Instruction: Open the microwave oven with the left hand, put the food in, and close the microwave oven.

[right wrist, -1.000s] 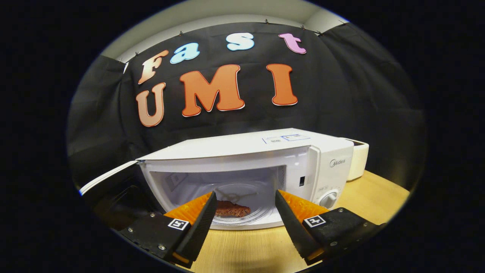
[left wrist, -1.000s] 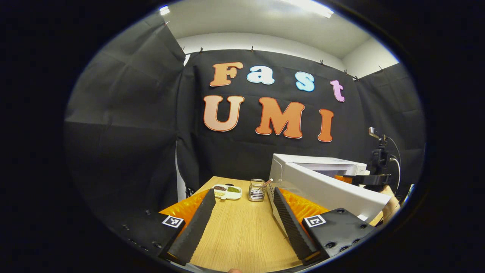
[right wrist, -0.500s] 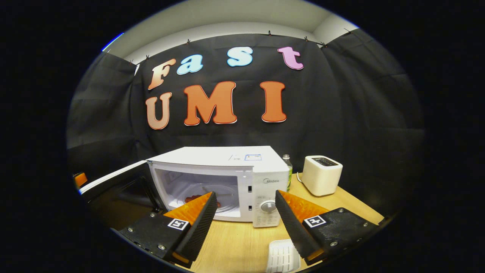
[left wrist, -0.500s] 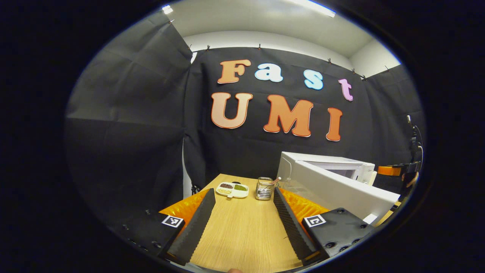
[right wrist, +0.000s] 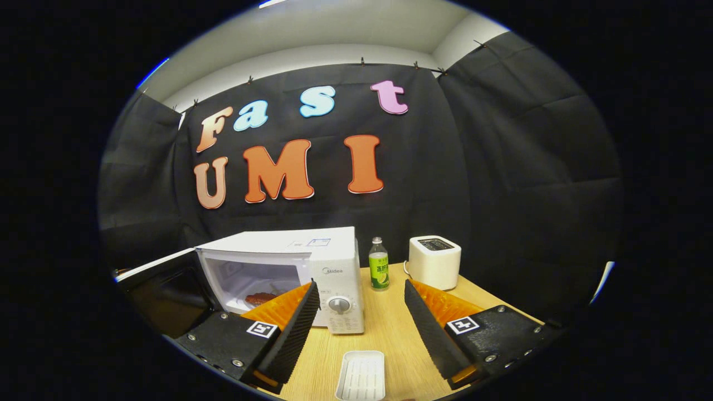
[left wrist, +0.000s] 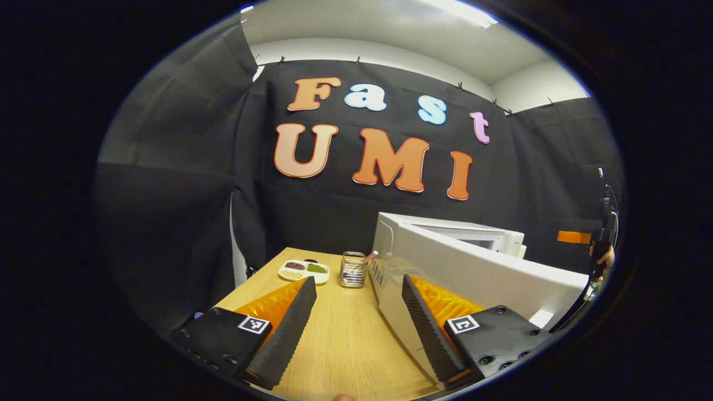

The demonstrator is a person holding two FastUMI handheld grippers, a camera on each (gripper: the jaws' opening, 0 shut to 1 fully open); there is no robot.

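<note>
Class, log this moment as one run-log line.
phase: close door next | white microwave oven door: open | brown food: inside | left hand-held gripper: open, beside door | right hand-held gripper: open, empty

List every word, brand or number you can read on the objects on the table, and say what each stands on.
"Midea": on the front panel of the microwave oven.
Label on the bottle: too small to read.
Sticker on the oven's top: too blurred to read.
</note>
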